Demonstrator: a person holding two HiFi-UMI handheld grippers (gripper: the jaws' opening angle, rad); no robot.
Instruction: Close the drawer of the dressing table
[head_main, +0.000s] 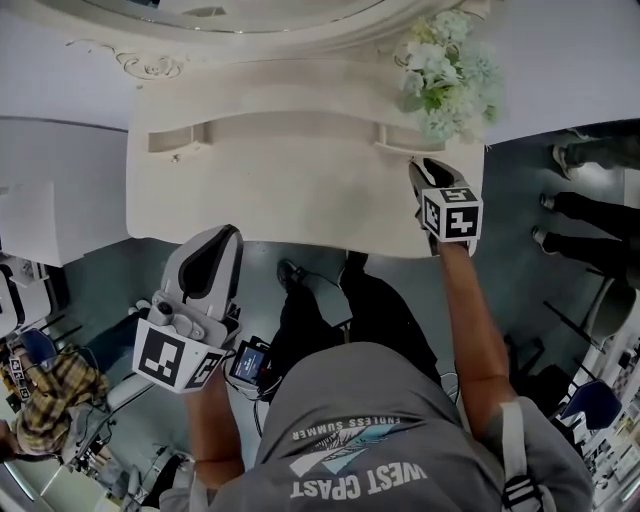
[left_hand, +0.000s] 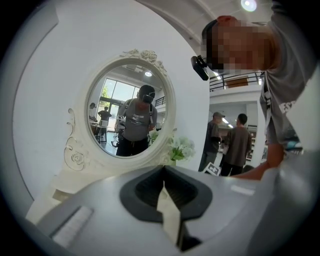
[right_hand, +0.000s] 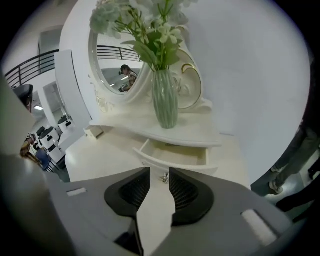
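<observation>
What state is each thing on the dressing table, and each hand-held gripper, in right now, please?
Drawer: pulled open, nothing visible inside.
Vase: upright, holding flowers.
Right hand-held gripper: jaws apart, gripping nothing, lined up with the knob.
Left hand-held gripper: jaws together, empty.

A green vase of pale flowers stands upright; two bystanders stand beyond.

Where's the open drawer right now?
In the right gripper view, the open drawer sits below the green vase, at the dressing table's right end, just ahead of the right gripper.
</observation>
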